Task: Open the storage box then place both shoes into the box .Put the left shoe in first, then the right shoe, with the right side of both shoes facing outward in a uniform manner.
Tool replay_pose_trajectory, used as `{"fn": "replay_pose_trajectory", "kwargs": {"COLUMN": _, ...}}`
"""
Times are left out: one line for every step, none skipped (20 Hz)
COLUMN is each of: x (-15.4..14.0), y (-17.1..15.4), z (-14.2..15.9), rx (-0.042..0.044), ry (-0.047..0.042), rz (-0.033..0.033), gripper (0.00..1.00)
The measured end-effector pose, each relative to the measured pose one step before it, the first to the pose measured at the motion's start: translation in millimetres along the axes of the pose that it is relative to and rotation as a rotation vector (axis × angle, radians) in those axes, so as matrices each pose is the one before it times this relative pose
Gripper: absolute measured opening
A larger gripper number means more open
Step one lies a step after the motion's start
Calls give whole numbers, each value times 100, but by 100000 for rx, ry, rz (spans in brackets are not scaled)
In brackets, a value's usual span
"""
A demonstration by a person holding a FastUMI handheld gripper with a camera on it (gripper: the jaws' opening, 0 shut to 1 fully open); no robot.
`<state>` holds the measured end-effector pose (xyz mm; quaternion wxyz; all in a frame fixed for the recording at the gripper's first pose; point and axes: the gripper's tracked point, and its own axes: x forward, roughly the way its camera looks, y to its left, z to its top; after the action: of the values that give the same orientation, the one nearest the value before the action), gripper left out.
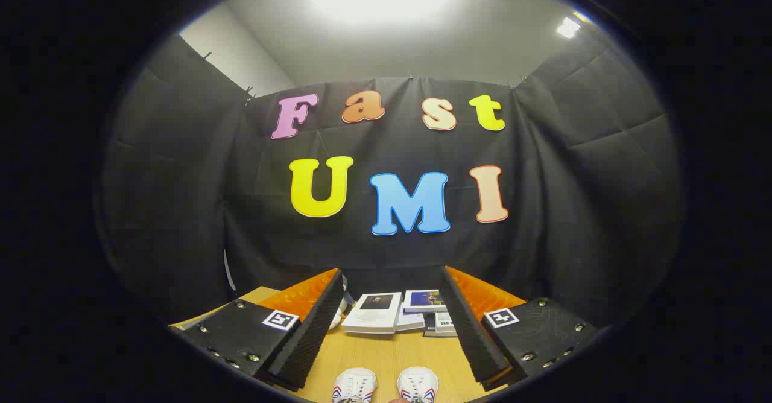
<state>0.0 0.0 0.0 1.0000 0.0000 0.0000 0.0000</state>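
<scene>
The claw is spread wide with nothing between its fingers, raised above a wooden surface; two white shoes sit side by side between the fingers, only their laced toes visible, the rest cut off; beyond them a few books lie stacked near the black cloth wall; a pale object is mostly hidden behind the left finger, unidentifiable.

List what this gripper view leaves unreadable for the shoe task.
- Shoes: only the toes show between the fingers; the rest is cut off, so left and right sides cannot be told.
- Books: partly hidden behind the finger.
- Gripper: open, holding nothing.
</scene>
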Motion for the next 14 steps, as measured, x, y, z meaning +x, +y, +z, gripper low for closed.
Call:
{"fn": "replay_pose_trajectory", "kwargs": {"x": -46, "y": 102, "z": -94, "rx": -330, "ry": 19, "rz": 297, "gripper": 96}}
{"fn": "replay_pose_trajectory", "kwargs": {"x": -65, "y": 103, "z": 18, "rx": -307, "ry": -196, "rz": 436, "gripper": 96}}
{"fn": "replay_pose_trajectory", "kwargs": {"x": -11, "y": 183, "z": -103, "rx": -224, "ry": 66, "rz": 575, "gripper": 96}}
{"fn": "replay_pose_trajectory", "kwargs": {"x": -126, "y": 125, "z": 2, "rx": -34, "ry": -142, "rz": 247, "gripper": 96}}
{"fn": "replay_pose_trajectory", "kwargs": {"x": -13, "y": 91, "z": -46, "rx": -18, "ry": -123, "rz": 179, "gripper": 96}}
{"fn": "replay_pose_trajectory", "kwargs": {"x": -69, "y": 23, "z": 2, "rx": -3, "ry": -158, "rz": -51, "gripper": 96}}
{"fn": "replay_pose_trajectory", "kwargs": {"x": -23, "y": 50, "z": -155, "rx": 60, "ry": 0, "rz": 14, "gripper": 96}}
{"fn": "replay_pose_trajectory", "kwargs": {"x": -101, "y": 82, "z": -19, "rx": 79, "ry": 11, "rz": 58, "gripper": 96}}
{"fn": "replay_pose_trajectory", "kwargs": {"x": -2, "y": 29, "z": -152, "rx": 77, "ry": 50, "rz": -16, "gripper": 96}}
{"fn": "replay_pose_trajectory", "kwargs": {"x": -123, "y": 40, "z": 3, "rx": 46, "ry": 67, "rz": 60, "gripper": 96}}
{"fn": "replay_pose_trajectory", "kwargs": {"x": -129, "y": 68, "z": -104, "rx": -62, "ry": -4, "rz": -8, "gripper": 96}}
{"fn": "replay_pose_trajectory", "kwargs": {"x": -76, "y": -43, "z": -40, "rx": -87, "ry": -39, "rz": -127, "gripper": 96}}
{"fn": "replay_pose_trajectory", "kwargs": {"x": -65, "y": 30, "z": -6, "rx": -29, "ry": 17, "rz": -86, "gripper": 96}}
{"fn": "replay_pose_trajectory", "kwargs": {"x": -59, "y": 54, "z": 25, "rx": 93, "ry": -65, "rz": -74, "gripper": 96}}
